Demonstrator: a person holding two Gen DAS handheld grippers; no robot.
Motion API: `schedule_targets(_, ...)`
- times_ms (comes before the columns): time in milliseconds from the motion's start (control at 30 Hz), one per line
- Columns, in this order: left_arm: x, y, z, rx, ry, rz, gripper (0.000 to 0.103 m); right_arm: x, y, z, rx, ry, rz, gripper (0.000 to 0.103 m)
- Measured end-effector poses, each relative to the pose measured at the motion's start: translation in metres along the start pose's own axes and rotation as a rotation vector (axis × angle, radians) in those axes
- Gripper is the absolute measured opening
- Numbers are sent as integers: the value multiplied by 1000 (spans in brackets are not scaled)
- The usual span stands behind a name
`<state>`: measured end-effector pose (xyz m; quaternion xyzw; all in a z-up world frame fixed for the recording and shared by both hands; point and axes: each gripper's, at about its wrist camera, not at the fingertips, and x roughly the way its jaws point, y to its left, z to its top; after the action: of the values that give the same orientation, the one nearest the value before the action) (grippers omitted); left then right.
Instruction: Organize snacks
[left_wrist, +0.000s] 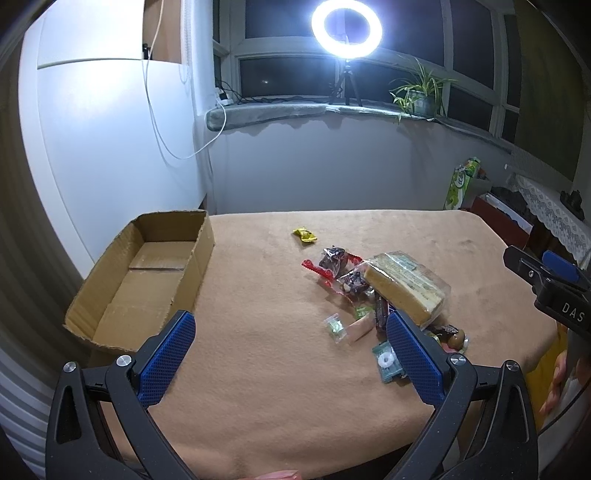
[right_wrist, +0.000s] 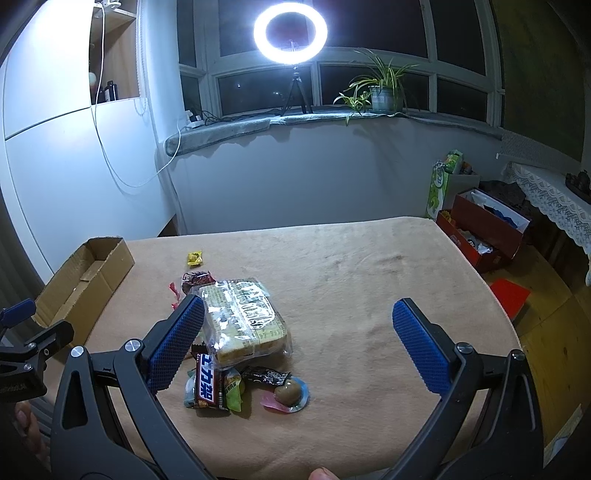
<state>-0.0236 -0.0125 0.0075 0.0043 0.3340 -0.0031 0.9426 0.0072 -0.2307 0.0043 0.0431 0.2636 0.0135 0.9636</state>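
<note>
Left wrist view, left to right: empty corrugated cardboard box (left_wrist: 147, 273) at the table (left_wrist: 258, 406) edge; left hand-held gripper (left_wrist: 290, 354) spread, empty; glossy snack pile (left_wrist: 373, 295) mid-table, well apart from box. Right hand-held gripper (right_wrist: 297, 345) likewise spread. Risk: slick crinkly wrappers may slip from the pads; the soft cake pack (right_wrist: 243, 325) may crush.

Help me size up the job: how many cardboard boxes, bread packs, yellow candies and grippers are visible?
Cardboard box: 1
Bread pack: 1
Yellow candy: 1
Grippers: 2 (left gripper, right gripper)
Total: 5
</note>
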Motion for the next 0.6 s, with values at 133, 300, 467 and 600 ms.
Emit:
schedule_targets(133, -1, -1, 0, 3, -3, 1, 103, -1, 0, 1, 1, 0, 0, 103)
schedule_targets(300, -2, -1, 1, 5, -4, 1, 103, -1, 0, 1, -3, 2, 1, 103)
schedule_targets(467, -3, -2, 1, 5, -6, 1, 103, -2, -1, 1, -4, 1, 0, 103)
schedule_targets(600, -4, -2, 1, 5, -7, 2, 103, -2, 0, 1, -4, 2, 0, 103)
